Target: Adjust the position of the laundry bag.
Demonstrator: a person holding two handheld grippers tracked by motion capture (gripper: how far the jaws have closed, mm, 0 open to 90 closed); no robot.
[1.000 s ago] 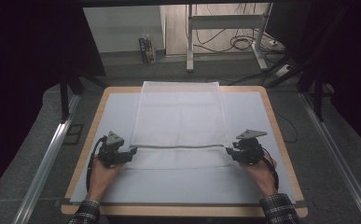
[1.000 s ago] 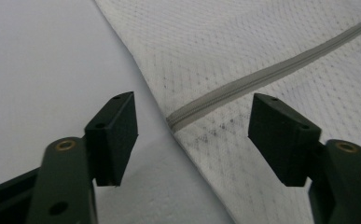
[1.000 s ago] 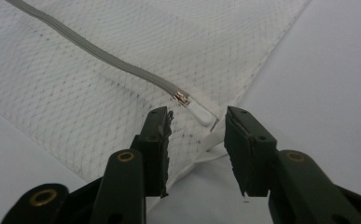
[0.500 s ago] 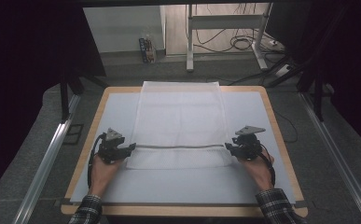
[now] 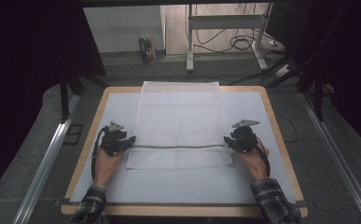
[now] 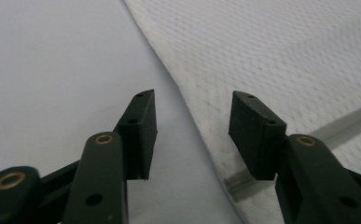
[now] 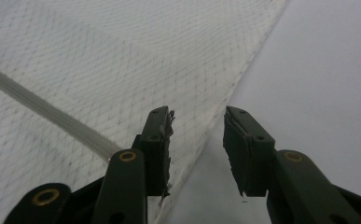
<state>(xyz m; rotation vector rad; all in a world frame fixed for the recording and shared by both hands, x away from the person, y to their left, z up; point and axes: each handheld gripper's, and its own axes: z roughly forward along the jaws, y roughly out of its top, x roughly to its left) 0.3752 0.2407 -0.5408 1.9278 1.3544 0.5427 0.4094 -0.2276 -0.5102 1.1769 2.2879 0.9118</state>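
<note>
High view: white mesh cloth (image 5: 180,122) flat on desk (image 5: 271,177). Left hand-held gripper (image 6: 192,130), jaws just closing, and right hand-held gripper (image 7: 197,140) gape empty astride its side edges. Likely light, limp; pinch hems.

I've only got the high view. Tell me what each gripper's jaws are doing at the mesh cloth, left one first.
Observer: In the left gripper view, the left gripper is open, and its jaws have just been closing. The side edge of the mesh cloth runs between them and isn't pinched.
Operator: Now the right one.
Observer: The right gripper is open too. The cloth's other side edge passes between its jaws, and nothing is clamped.
Operator: Report the band across the cloth.
Observer: In the right gripper view, the ribbed band runs diagonally up to the jaw on the left of that view.
</note>
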